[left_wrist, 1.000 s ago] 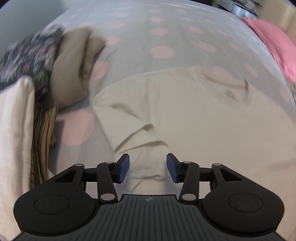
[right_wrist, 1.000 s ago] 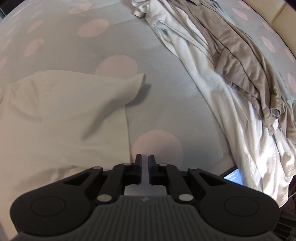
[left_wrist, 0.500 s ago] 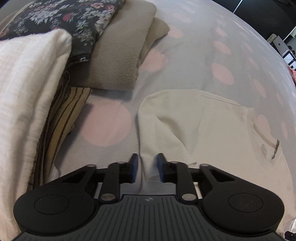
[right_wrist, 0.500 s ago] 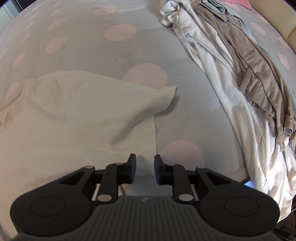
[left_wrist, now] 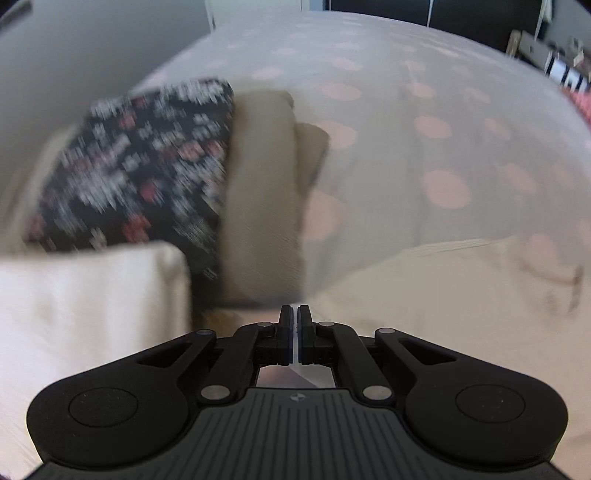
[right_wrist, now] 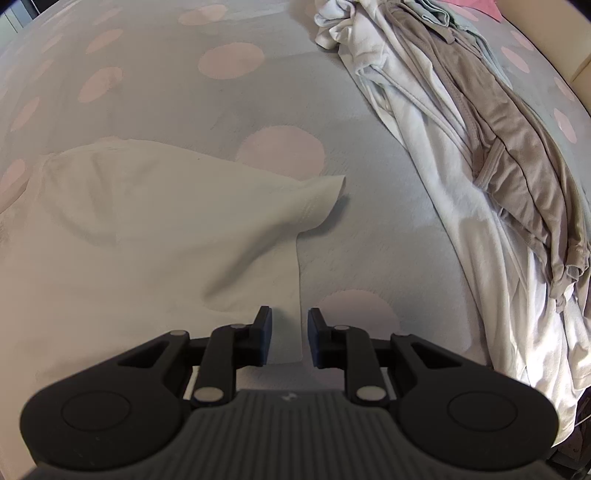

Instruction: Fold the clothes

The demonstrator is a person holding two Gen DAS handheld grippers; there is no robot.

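A cream T-shirt [right_wrist: 147,236] lies spread on the grey bedspread with pink dots [right_wrist: 229,59]. Its right sleeve [right_wrist: 317,199] points right. My right gripper [right_wrist: 290,332] is open, its jaws either side of the shirt's right side edge near the hem. In the blurred left wrist view the shirt [left_wrist: 443,295] lies to the right. My left gripper [left_wrist: 294,317] is shut at the shirt's left edge; a thin sliver of pale cloth shows between the fingers, so it seems shut on the shirt's edge.
A stack of folded clothes sits at the left: a white piece [left_wrist: 85,306], a dark floral piece [left_wrist: 140,173] and a tan piece [left_wrist: 262,192]. A heap of unfolded white and taupe garments [right_wrist: 498,155] lies along the right. A pink item [right_wrist: 476,7] lies far back.
My left gripper went from open to shut and the view swung quickly, blurring it. My right gripper went from shut to open and moved up to the shirt's right edge.
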